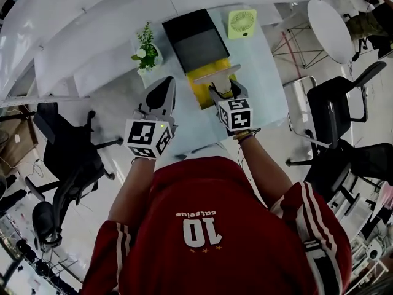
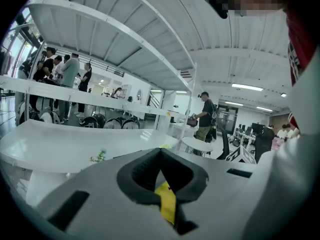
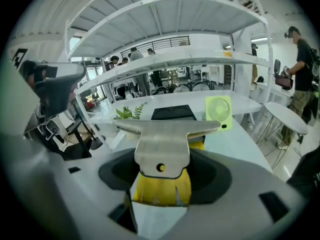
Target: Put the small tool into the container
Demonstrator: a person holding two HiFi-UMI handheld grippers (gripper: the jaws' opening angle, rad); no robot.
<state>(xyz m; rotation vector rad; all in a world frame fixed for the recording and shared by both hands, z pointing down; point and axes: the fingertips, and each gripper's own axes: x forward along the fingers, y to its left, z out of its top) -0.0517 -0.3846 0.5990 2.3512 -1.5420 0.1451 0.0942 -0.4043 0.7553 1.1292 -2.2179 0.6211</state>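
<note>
A small scraper [image 3: 162, 144] with a wide metal blade and a yellow handle is held in my right gripper [image 3: 161, 181], which is shut on the handle. In the head view its blade [image 1: 215, 73] points away from me, just short of the black rectangular container [image 1: 196, 39] on the white table [image 1: 264, 72], over a yellow patch [image 1: 206, 94]. The right gripper [image 1: 220, 91] hovers there. The container [image 3: 173, 113] lies straight ahead beyond the blade. My left gripper [image 1: 161, 94] is beside it to the left, tilted upward, its tips [image 2: 161, 156] together with nothing held.
A light-green desk fan [image 1: 242, 23] stands right of the container and a small potted plant [image 1: 146, 51] left of it. White shelving rises behind the table. Black office chairs [image 1: 67, 146] flank me, and a round white table [image 1: 331, 20] is at the far right. People stand in the background.
</note>
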